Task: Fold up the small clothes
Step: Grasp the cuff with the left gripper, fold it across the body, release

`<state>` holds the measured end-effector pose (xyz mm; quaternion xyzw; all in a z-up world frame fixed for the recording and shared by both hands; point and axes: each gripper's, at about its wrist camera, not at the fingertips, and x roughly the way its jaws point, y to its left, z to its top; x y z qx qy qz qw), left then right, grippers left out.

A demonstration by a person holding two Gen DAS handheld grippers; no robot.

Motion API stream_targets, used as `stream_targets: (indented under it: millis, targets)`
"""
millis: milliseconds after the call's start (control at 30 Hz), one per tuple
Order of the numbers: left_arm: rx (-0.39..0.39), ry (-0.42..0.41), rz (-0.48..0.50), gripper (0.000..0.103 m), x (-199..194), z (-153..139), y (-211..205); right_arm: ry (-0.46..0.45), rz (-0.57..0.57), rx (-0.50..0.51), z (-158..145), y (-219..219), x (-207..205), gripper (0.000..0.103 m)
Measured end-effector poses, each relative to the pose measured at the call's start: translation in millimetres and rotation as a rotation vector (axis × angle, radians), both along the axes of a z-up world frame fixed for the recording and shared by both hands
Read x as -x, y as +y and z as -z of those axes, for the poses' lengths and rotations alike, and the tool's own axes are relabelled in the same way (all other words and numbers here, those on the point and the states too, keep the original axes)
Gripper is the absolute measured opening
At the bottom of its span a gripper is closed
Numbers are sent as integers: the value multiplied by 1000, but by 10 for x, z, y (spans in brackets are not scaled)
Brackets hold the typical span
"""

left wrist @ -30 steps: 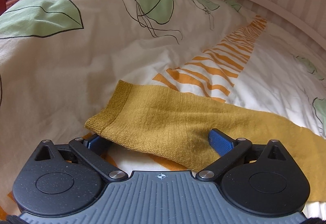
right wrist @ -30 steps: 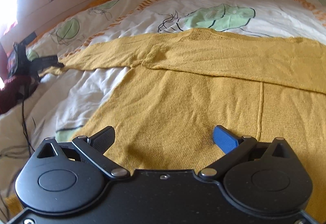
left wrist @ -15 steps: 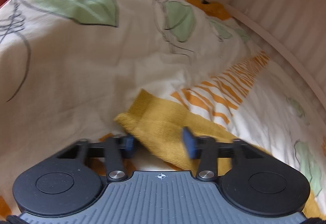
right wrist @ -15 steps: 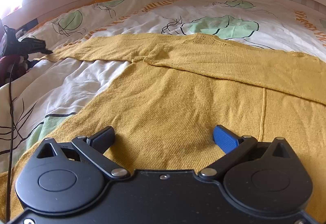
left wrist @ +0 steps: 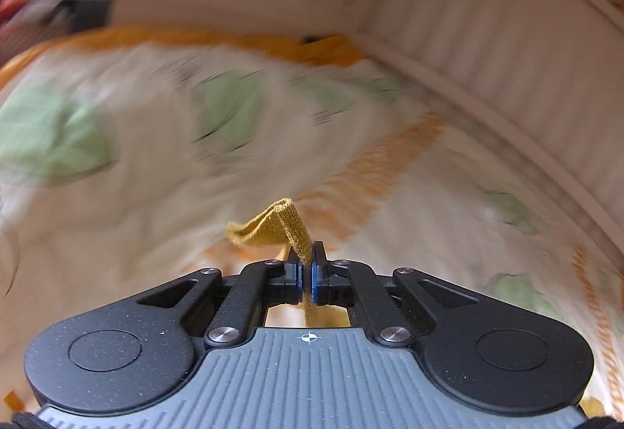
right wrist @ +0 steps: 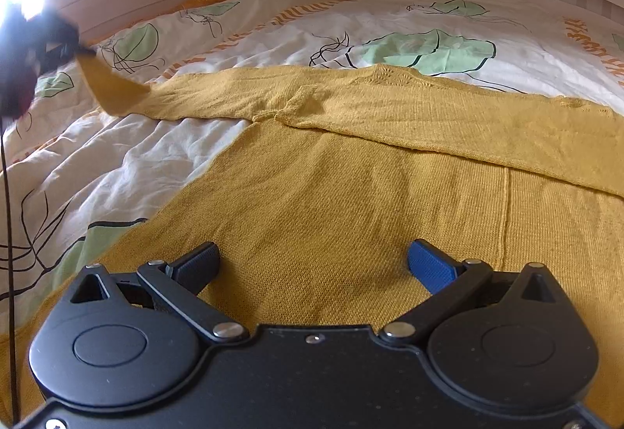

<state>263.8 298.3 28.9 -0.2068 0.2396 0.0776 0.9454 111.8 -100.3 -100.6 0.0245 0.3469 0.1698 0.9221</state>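
A mustard-yellow knit sweater (right wrist: 351,195) lies spread flat on the bed. Its left sleeve (right wrist: 117,89) stretches out to the far left and rises off the duvet at its end. In the left wrist view my left gripper (left wrist: 306,273) is shut on the sleeve cuff (left wrist: 280,226), which stands up folded between the blue pads, lifted above the blurred duvet. The same left gripper (right wrist: 58,39) shows as a dark blur at the far left of the right wrist view. My right gripper (right wrist: 312,265) hovers open over the sweater's body, with nothing between its fingers.
The bed carries a white duvet (right wrist: 390,19) printed with green leaves and orange stripes. A white slatted bed frame (left wrist: 487,50) runs along the far side. A dark cable (right wrist: 9,234) hangs at the left edge. A dark red cloth (right wrist: 15,93) lies beside the bed.
My left gripper went from wide open around the cuff to shut on it and rose, lifting the sleeve end off the duvet. The right gripper stayed open in about the same place.
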Motion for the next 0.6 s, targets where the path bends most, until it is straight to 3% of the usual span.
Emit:
stream_targets:
  millis: [167,333,467,600]
  targets:
    - [-80,-113,177,3,-15,-576,-787,4,1,-59,-21,-86,7,103]
    - [-100,-184,357,3,-52,-866,-1646,31,30,-175,-131,-309,23,102]
    - [-92,-194,479,3,-121,-850,-2351,-7,62,-207,-325,-561,168,102]
    - [-63,-152,583,3,-196,-587,-2997,-18,108,-218,-439,-849,291,102]
